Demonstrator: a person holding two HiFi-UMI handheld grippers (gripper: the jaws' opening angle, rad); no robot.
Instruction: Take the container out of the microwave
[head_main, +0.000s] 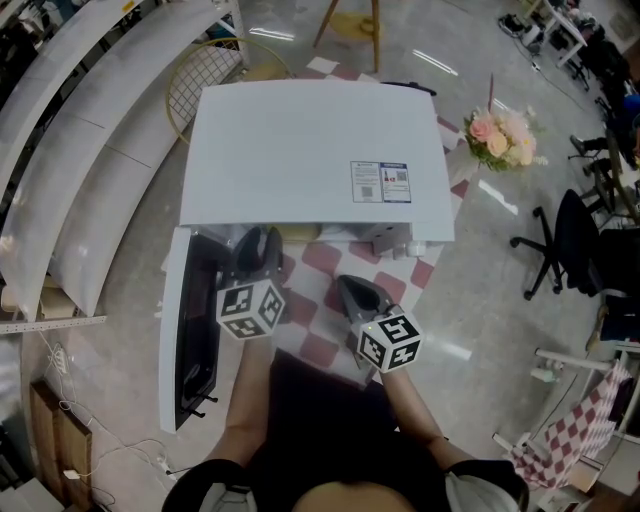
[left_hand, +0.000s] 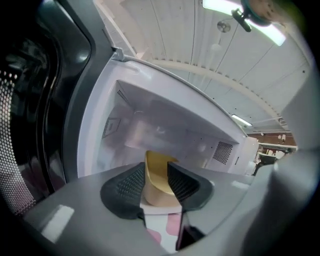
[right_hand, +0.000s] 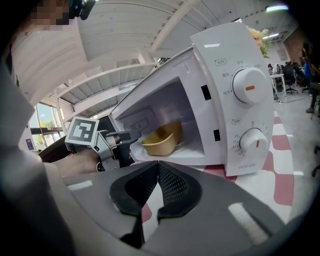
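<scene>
The white microwave (head_main: 310, 150) stands on a red-and-white checked cloth (head_main: 322, 352), its door (head_main: 185, 330) swung open to the left. Inside the cavity sits a tan-yellow container (right_hand: 162, 138), upright on the floor of the oven. My left gripper (head_main: 258, 248) is level just in front of the opening, open. In the left gripper view the container (left_hand: 157, 190) shows through the gap of the left gripper (left_hand: 156, 172), beyond the pads and not touched. My right gripper (right_hand: 159, 167) hangs back over the cloth, shut and holding nothing; it is also in the head view (head_main: 352, 292).
The microwave's control panel with two knobs (right_hand: 248, 86) is right of the cavity. The dark door window (left_hand: 30, 125) fills the left of the left gripper view. A flower bunch (head_main: 500, 138) and an office chair (head_main: 570, 250) stand to the right, a wire basket (head_main: 205, 75) behind.
</scene>
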